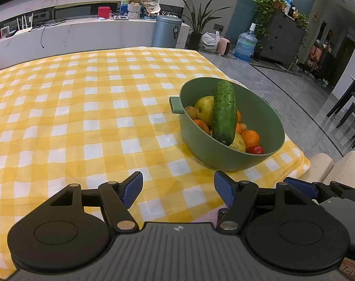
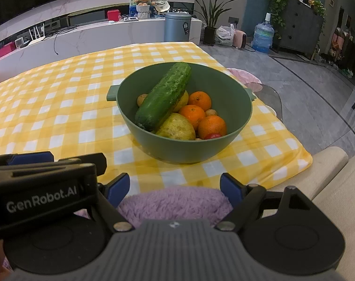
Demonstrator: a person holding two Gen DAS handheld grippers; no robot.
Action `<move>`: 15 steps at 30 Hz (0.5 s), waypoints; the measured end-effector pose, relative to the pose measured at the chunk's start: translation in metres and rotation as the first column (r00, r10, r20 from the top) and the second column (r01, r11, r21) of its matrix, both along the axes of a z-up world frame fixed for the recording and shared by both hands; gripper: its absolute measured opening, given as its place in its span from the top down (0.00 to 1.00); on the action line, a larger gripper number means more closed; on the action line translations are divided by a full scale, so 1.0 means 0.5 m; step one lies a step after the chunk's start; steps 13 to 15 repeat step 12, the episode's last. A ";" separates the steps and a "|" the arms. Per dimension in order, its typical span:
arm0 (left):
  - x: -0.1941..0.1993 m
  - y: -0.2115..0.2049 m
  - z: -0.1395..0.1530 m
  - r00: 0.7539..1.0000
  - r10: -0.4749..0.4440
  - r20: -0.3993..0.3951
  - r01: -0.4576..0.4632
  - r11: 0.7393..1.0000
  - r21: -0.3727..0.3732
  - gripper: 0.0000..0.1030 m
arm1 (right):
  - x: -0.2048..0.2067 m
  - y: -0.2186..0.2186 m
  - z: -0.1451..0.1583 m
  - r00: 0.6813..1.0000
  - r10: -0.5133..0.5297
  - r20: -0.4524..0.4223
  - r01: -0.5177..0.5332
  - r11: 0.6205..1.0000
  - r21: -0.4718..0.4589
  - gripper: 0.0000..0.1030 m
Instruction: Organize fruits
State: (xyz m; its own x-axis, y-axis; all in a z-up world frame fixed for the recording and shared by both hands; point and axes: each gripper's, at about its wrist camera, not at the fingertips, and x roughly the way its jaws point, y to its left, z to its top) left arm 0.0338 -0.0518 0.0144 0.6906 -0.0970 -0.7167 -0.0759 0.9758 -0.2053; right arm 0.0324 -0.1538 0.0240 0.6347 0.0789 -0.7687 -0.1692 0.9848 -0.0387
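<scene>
A: Item one. We are logging a green bowl [image 2: 184, 145] that is sitting on the desk [image 1: 60, 117], which is wearing a yellow-and-white checked cloth. The bowl is standing toward the near right corner of the desk, with a small lug handle [image 2: 111, 93] sticking out on its left side.

B: Contents. We are counting one cucumber [image 2: 163, 99] that is leaning across the pile, its upper end resting against the far rim. Under it we are seeing a yellowish pear-like fruit [image 2: 177, 127] and a second yellow-green fruit [image 1: 204, 110] toward the back.

A: We are also entering three oranges [image 2: 211, 126] that are lying on the right side of the bowl, one small red fruit [image 2: 212, 135] that is touching the near wall, and a few small brown round pieces [image 2: 142, 98] that we are not managing to identify.

B: Item two, tools. We are holding the left gripper [image 1: 178, 189] low over the near edge of the cloth, its blue pads standing well apart with nothing between them. The bowl is sitting ahead of it and to its right.

A: We are holding the right gripper [image 2: 174, 187] just beside the left one, jaws likewise spread and gripping nothing. It is hanging over a purple fluffy fabric [image 2: 175, 201] at the desk's near edge, and the bowl is lying straight ahead of it.

B: Neither gripper is touching the bowl or any fruit.
</scene>
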 end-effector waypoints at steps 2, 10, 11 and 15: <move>0.000 0.000 -0.001 1.000 -0.002 0.001 0.002 1.000 -0.003 0.21 | 0.000 0.000 0.000 1.000 0.000 0.000 0.000 1.000 -0.001 0.21; 0.001 0.003 -0.002 1.000 -0.006 0.004 0.006 1.000 -0.006 0.21 | 0.001 -0.001 0.000 1.000 0.005 0.004 -0.005 1.000 -0.006 0.21; 0.001 0.004 -0.002 1.000 -0.006 0.003 0.007 1.000 -0.006 0.21 | 0.000 -0.001 0.000 1.000 0.006 0.004 -0.005 1.000 -0.007 0.21; 0.002 0.005 -0.002 1.000 -0.009 0.002 0.009 1.000 -0.006 0.21 | 0.001 -0.001 0.000 1.000 0.006 0.004 -0.006 1.000 -0.008 0.21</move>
